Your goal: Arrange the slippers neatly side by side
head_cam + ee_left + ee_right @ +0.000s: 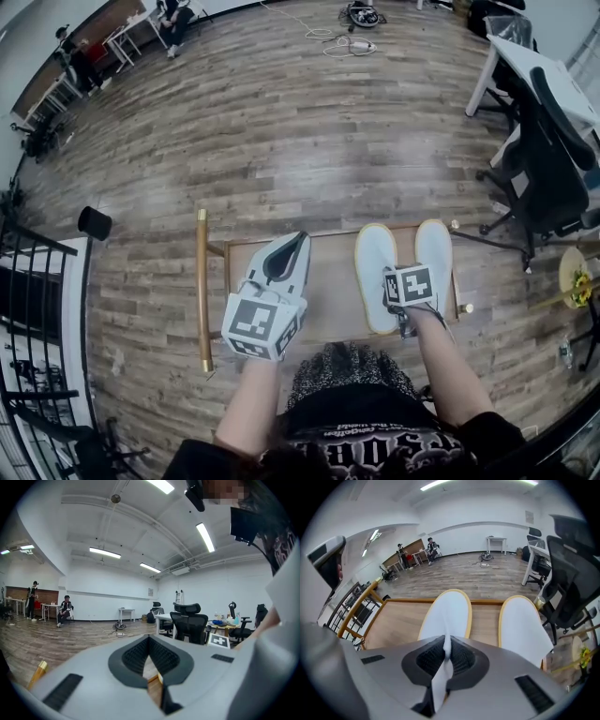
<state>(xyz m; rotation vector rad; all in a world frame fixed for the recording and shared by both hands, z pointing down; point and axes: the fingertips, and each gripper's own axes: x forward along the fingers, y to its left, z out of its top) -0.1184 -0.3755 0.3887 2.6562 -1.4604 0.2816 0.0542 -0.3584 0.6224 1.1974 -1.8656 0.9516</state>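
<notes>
Slippers lie nearly parallel on the low wooden table, and with our right gripper clamped on the near edge of the left-hand slipper and our left gripper closed on nothing, we judge alignment under way: next, slide it flush beside its mate.

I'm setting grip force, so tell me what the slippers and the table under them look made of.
Left slipper and right slipper: thin white matte cloth, likely disposable-type; the left one creases where the right tongs pinch it; tan trim rims each. Table: light matte wood or wood-look board, grain visible.
</notes>
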